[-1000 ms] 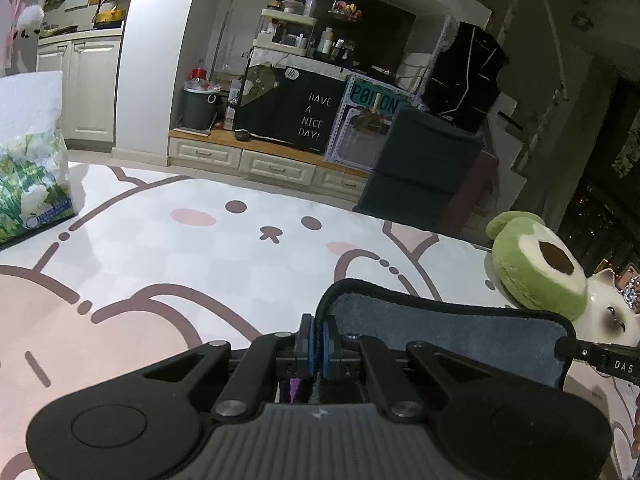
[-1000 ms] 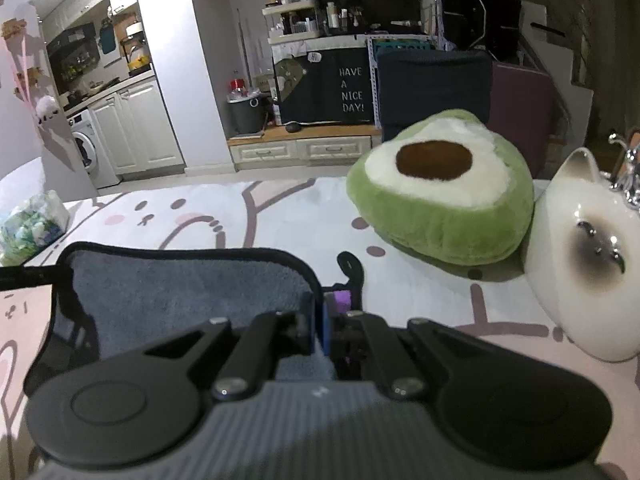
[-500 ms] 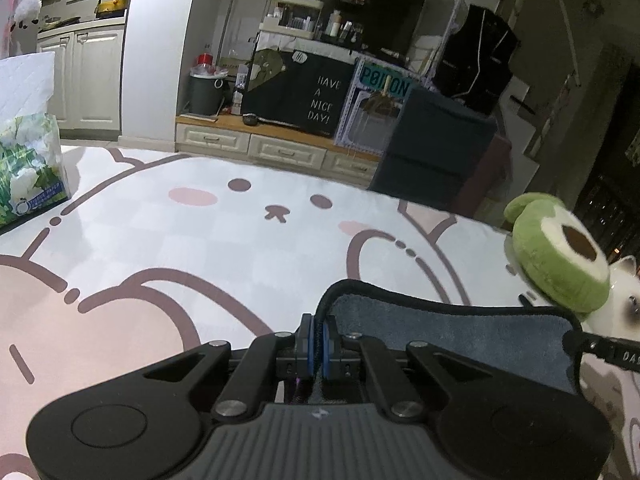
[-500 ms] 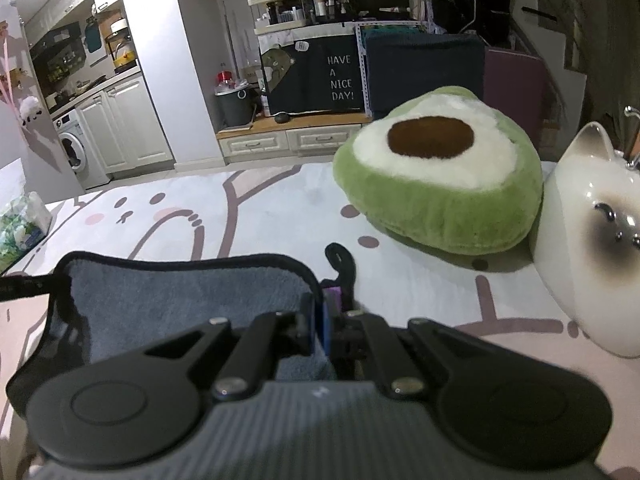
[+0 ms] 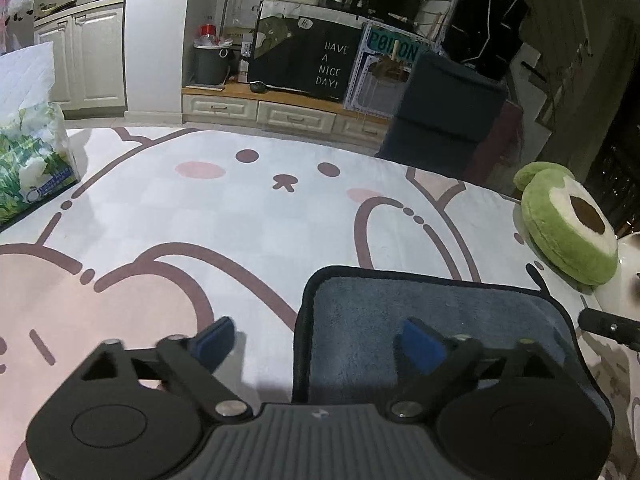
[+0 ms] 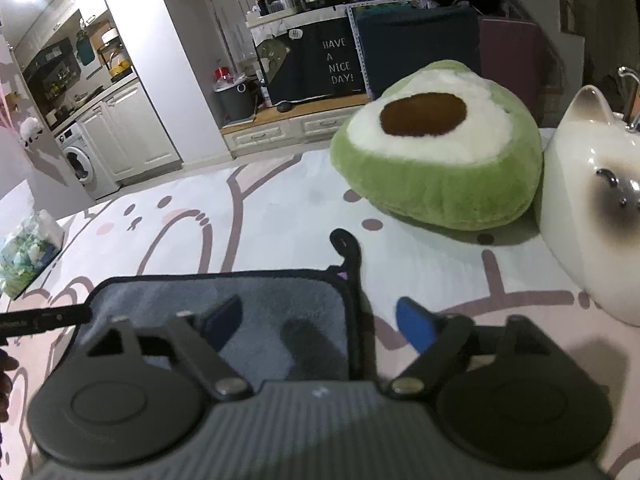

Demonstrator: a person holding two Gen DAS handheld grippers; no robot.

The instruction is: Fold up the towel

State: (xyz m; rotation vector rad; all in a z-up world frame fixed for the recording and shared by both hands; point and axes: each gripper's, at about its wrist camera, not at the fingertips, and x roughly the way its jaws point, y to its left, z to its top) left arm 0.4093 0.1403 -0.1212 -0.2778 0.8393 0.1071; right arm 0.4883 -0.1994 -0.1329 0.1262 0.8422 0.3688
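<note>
A grey towel with dark trim [image 5: 432,308] lies flat on the cartoon-print table cover [image 5: 240,216]; it also shows in the right wrist view [image 6: 248,304], with a black hanging loop [image 6: 346,246] at its far right corner. My left gripper [image 5: 320,342] is open over the towel's left edge, holding nothing. My right gripper [image 6: 316,320] is open over the towel's right edge, holding nothing. The tip of each gripper shows at the edge of the other's view.
A green avocado plush [image 6: 436,152] and a white cat-shaped ceramic [image 6: 592,224] sit on the right of the table. A tissue pack [image 5: 28,164] stands at the far left. Cabinets and shelves lie beyond the table's far edge.
Both grippers were shut on the towel's raised edge. Both have opened and the towel lies flat on the table.
</note>
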